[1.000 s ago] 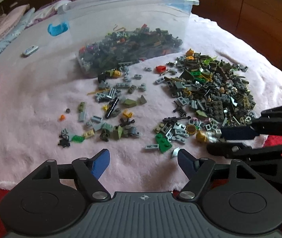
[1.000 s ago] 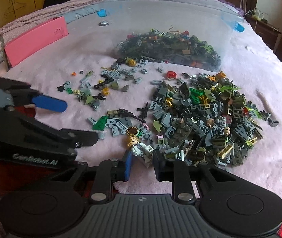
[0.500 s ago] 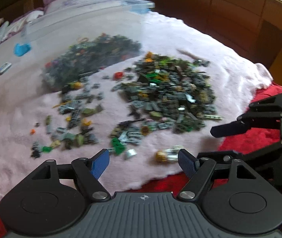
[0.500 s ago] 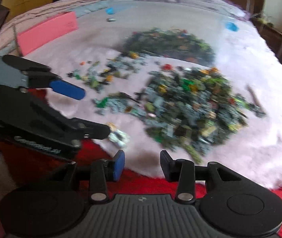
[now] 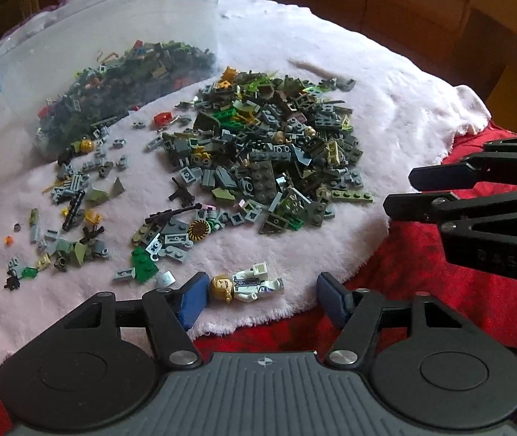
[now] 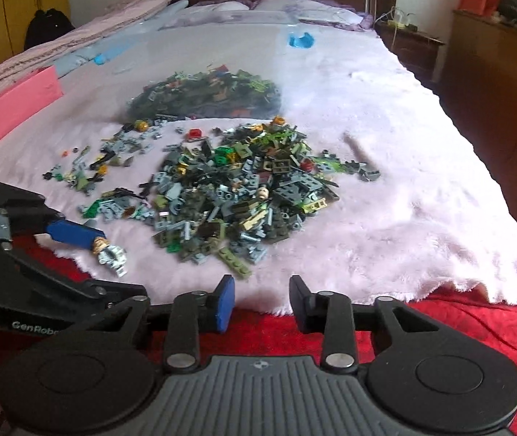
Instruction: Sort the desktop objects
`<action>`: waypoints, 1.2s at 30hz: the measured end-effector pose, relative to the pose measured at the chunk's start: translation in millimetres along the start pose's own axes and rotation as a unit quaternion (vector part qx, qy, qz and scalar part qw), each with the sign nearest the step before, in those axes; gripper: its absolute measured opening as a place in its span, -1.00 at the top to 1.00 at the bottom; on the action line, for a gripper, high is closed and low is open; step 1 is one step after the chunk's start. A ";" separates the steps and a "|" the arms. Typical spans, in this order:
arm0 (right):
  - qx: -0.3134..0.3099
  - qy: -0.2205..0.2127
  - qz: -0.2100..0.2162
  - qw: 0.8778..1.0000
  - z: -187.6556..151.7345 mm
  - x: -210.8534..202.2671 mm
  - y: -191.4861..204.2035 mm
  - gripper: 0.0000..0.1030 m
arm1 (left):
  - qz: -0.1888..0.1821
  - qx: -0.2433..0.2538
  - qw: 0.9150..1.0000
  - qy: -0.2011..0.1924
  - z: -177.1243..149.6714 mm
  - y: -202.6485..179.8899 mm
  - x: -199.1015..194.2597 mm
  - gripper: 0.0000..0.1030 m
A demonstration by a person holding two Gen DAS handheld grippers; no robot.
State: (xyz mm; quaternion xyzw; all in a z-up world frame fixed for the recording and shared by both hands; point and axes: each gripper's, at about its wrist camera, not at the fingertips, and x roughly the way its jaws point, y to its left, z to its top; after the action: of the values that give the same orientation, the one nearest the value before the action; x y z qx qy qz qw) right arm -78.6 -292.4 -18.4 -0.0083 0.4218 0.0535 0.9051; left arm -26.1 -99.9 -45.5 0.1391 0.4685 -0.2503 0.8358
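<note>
The left gripper [image 5: 262, 296] is hovering, fingers spread, around the minifigure [image 5: 245, 285] lying apart from the brick pile [image 5: 265, 152], likely for separating; the right gripper [image 6: 261, 303] is also waiting spread.

Bare pink rug [image 6: 422, 189] lies clear right of the brick pile [image 6: 236, 196]; the clear bin [image 5: 120, 36] walls off behind.

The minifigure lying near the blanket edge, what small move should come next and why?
Probably close the left hand-held gripper on the minifigure. It lies loose on the pink blanket between the open fingers, its head against the left fingertip, apart from the brick pile. The right hand-held gripper is open, empty and off the blanket.
</note>
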 end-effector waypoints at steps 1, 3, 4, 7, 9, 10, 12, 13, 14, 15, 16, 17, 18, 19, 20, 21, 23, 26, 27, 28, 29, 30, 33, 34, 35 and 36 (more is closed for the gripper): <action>0.000 0.001 -0.001 1.000 0.2 2.3 -0.3 0.36 | 0.001 -0.001 1.000 0.000 -0.1 -0.2 -0.3 -0.27; -0.002 0.002 0.004 1.000 0.1 6.9 1.4 0.45 | 0.002 -0.005 1.000 -0.003 0.0 0.4 -2.8 -0.14; -0.002 0.002 0.006 1.000 0.2 8.7 2.1 0.46 | 0.002 -0.009 1.000 -0.005 0.7 1.4 -4.5 -0.09; 0.002 0.001 0.009 1.000 0.6 11.0 3.1 0.46 | -0.004 -0.026 1.000 -0.010 2.9 5.7 -7.4 0.02; 0.005 0.000 0.011 1.000 0.9 12.5 3.8 0.46 | -0.007 -0.036 0.999 -0.009 3.8 8.5 -7.5 0.02; 0.007 -0.001 0.012 1.000 1.1 13.2 4.1 0.46 | -0.007 -0.038 0.999 -0.006 3.5 9.3 -6.4 0.02; 0.009 -0.002 0.014 1.000 1.4 14.7 4.8 0.46 | -0.004 -0.040 0.999 -0.002 3.0 10.2 -3.9 0.02; 0.011 -0.002 0.014 1.000 1.5 15.5 4.8 0.46 | -0.003 -0.040 0.999 -0.001 2.8 10.4 -2.9 0.02; 0.013 -0.003 0.014 1.000 1.5 16.2 4.1 0.46 | -0.001 -0.039 0.999 0.000 2.5 10.3 -2.3 0.02; 0.013 -0.004 0.014 1.000 1.6 16.6 3.8 0.46 | 0.000 -0.037 0.999 -0.001 2.2 9.9 -1.8 0.02; 0.013 -0.004 0.014 1.000 1.7 17.3 3.8 0.46 | 0.001 -0.035 0.999 -0.001 1.9 9.5 -1.4 0.03; 0.011 -0.004 0.015 1.000 2.1 18.3 4.6 0.46 | 0.002 -0.033 0.999 -0.001 1.5 9.0 -1.3 0.14; 0.009 -0.004 0.016 1.000 2.4 19.3 5.5 0.46 | 0.002 -0.030 1.000 -0.002 1.4 8.5 -1.7 0.16; 0.008 -0.005 0.016 1.000 2.7 20.3 6.3 0.46 | 0.002 -0.026 1.000 -0.003 1.3 7.8 -2.3 0.16; 0.005 -0.005 0.017 1.000 3.0 21.4 7.2 0.48 | 0.001 -0.024 1.000 -0.004 1.4 7.1 -2.8 0.16; 0.002 -0.004 0.018 1.000 3.3 22.6 8.3 0.52 | 0.000 -0.023 1.000 -0.004 1.4 6.8 -2.9 0.16; -0.003 -0.004 0.020 1.000 3.9 25.1 10.5 0.58 | -0.002 -0.023 1.000 -0.004 1.4 6.8 -2.6 0.16; -0.013 0.001 0.020 1.000 4.3 29.0 14.1 0.77 | -0.003 -0.024 1.000 -0.003 1.3 7.4 -1.4 0.16; -0.017 0.002 0.020 1.000 4.3 29.9 15.4 0.78 | -0.003 -0.024 1.000 -0.002 1.3 7.6 -0.9 0.16; -0.021 0.001 0.018 1.000 4.1 29.6 17.0 0.79 | -0.003 -0.023 1.000 -0.002 1.2 7.6 -0.7 0.16; -0.024 0.001 0.019 1.000 4.1 28.6 18.6 0.82 | -0.003 -0.022 1.000 -0.002 1.2 7.4 -0.9 0.16; -0.024 0.004 0.021 0.999 4.2 27.4 19.8 0.83 | -0.003 -0.021 1.000 -0.002 1.2 7.1 -1.2 0.16; -0.025 0.012 0.028 0.999 4.4 23.8 23.4 0.83 | -0.003 -0.024 1.000 0.002 2.3 7.4 -1.0 0.16; -0.026 0.015 0.030 0.999 4.6 23.3 24.6 0.83 | -0.003 -0.025 1.000 0.004 2.7 7.6 -0.9 0.16; -0.028 0.020 0.027 0.999 4.8 24.7 25.7 0.83 | -0.004 -0.027 1.000 0.006 3.1 7.8 -0.3 0.16; -0.030 0.024 0.025 0.999 5.0 26.0 26.6 0.83 | -0.003 -0.028 1.000 0.008 3.7 7.9 1.1 0.16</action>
State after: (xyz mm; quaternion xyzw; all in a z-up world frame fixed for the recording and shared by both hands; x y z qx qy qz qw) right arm -61.0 -263.4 -34.2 -0.0261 0.4418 0.0884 0.8924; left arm -18.7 -95.4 -44.5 0.1163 0.4823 -0.2388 0.8348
